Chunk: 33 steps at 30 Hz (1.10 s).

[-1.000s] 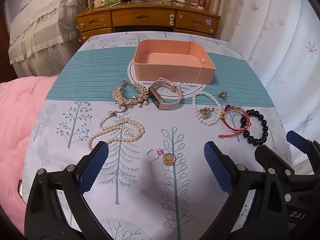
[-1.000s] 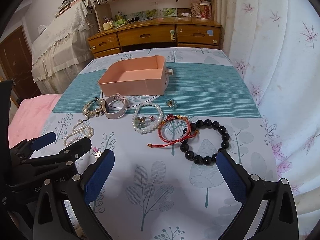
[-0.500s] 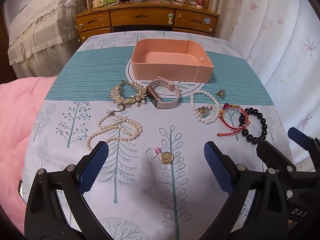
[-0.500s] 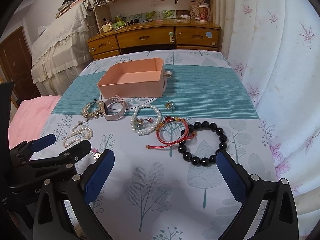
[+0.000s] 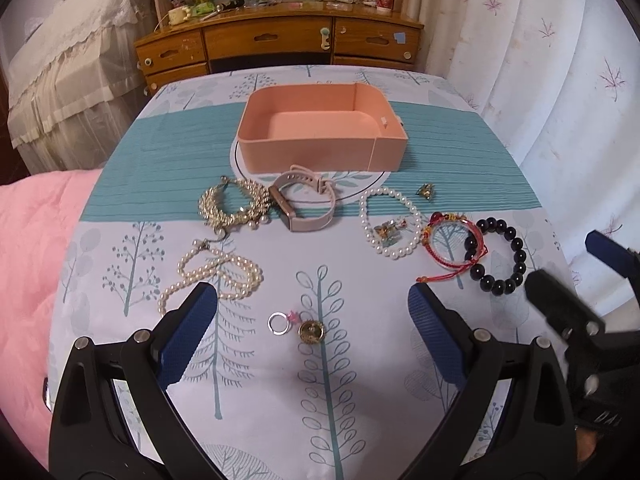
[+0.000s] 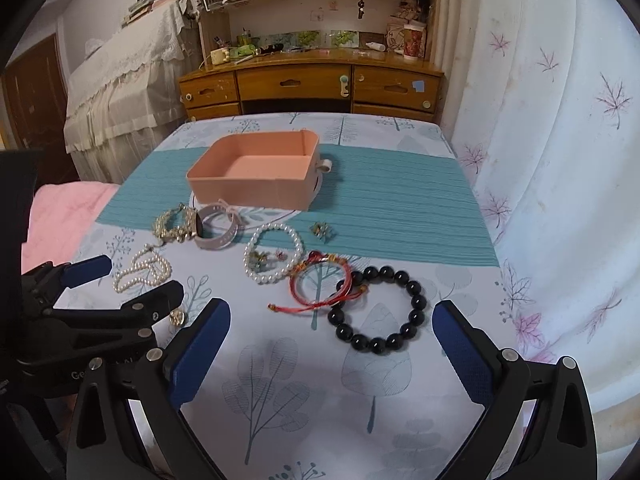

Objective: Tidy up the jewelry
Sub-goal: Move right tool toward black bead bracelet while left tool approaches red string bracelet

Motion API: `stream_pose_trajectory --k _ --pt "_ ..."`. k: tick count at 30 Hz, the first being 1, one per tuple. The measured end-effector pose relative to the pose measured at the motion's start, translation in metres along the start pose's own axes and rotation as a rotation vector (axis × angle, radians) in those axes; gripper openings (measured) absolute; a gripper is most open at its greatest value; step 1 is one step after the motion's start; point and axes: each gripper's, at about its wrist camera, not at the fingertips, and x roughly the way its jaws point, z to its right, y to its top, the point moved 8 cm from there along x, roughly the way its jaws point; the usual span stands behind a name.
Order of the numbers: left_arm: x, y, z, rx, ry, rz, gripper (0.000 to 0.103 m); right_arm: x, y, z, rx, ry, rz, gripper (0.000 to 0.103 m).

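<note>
two grippers hover over the near edge of the table [image 5: 400, 420], both with jaws spread wide and empty. left gripper [image 5: 312, 320] sits above a ring [image 5: 277, 324] and a gold pendant [image 5: 311, 332]. right gripper [image 6: 331, 332] sits just near of the black bead bracelet [image 6: 380, 308]. pink box [image 5: 320, 132] stands empty at the far middle, on the teal band. in a row near of it, left to right: gold bracelet [image 5: 232, 206], watch [image 5: 306, 204], pearl bracelet [image 5: 390, 222] ringing small charms, red cord bracelet [image 5: 450, 240] overlapping the black one. pearl necklace [image 5: 216, 272] lies near left. one small brooch [image 5: 425, 190] lies right of the watch, apart.
</note>
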Motion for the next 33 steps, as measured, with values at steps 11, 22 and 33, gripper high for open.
stream_pose_trajectory --k 11,22,33 --pt "-0.004 0.027 0.000 -0.008 -0.014 0.025 0.090 -0.026 0.041 0.032 0.002 -0.017 0.095 0.101" --pt "0.019 0.040 0.009 -0.037 -0.080 -0.058 0.088 -0.028 0.058 0.062 0.033 0.023 0.025 0.101" --pt "0.050 0.037 0.018 -0.022 -0.096 -0.122 0.086 0.019 0.041 0.107 0.170 0.066 -0.142 0.081"
